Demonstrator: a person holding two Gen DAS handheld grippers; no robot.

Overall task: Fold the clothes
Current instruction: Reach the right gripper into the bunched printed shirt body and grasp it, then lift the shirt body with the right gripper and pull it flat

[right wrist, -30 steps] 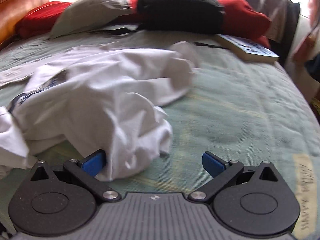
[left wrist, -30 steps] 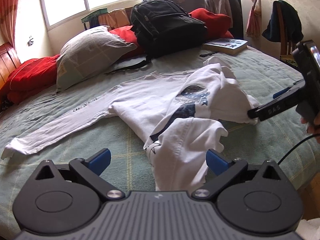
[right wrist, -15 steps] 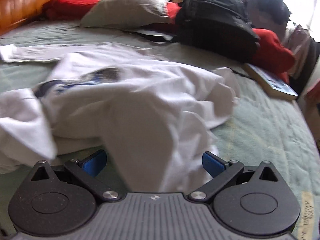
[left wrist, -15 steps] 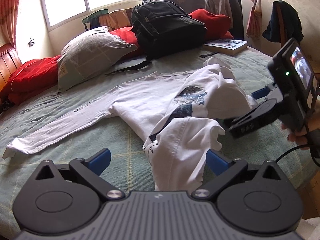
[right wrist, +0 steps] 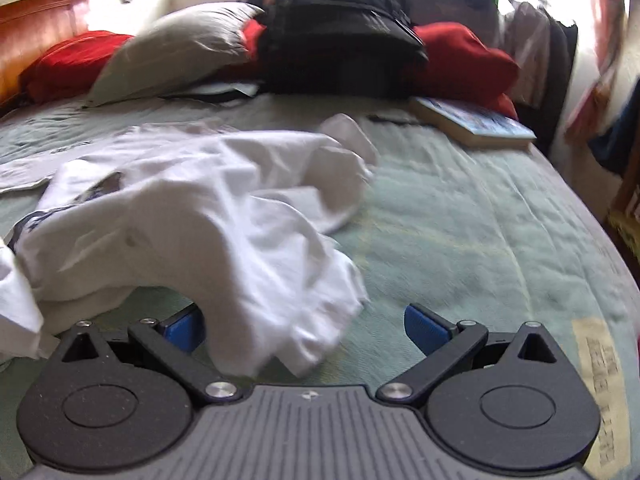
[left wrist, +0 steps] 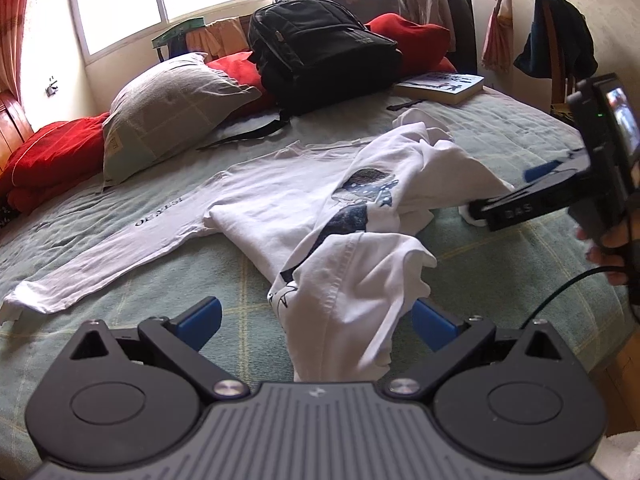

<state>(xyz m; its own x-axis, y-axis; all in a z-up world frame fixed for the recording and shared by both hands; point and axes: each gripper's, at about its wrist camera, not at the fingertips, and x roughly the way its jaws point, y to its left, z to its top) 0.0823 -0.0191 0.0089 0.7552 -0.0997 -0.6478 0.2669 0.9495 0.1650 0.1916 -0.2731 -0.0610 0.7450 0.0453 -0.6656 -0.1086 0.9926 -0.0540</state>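
A white long-sleeved cotton shirt with a dark blue printed graphic [left wrist: 320,208] lies crumpled across the middle of a pale green quilted bedspread [left wrist: 120,280], one sleeve stretched flat toward the left edge and the body bunched into folds. The left gripper [left wrist: 316,316], black with blue finger pads, sits low at the near hem with its jaws spread wide; a fold of the white fabric drapes between the pads without being pinched. The right gripper [right wrist: 304,324] is likewise wide open at the shirt's right side, cloth resting against its left pad [right wrist: 182,326]; in the left wrist view its tip touches the shirt's edge, gripped by a person's hand [left wrist: 608,248]. Behind the shirt rest a grey square pillow [left wrist: 172,112], a black nylon backpack [left wrist: 324,60], red cushions [left wrist: 408,40] and a paperback book [left wrist: 444,86].
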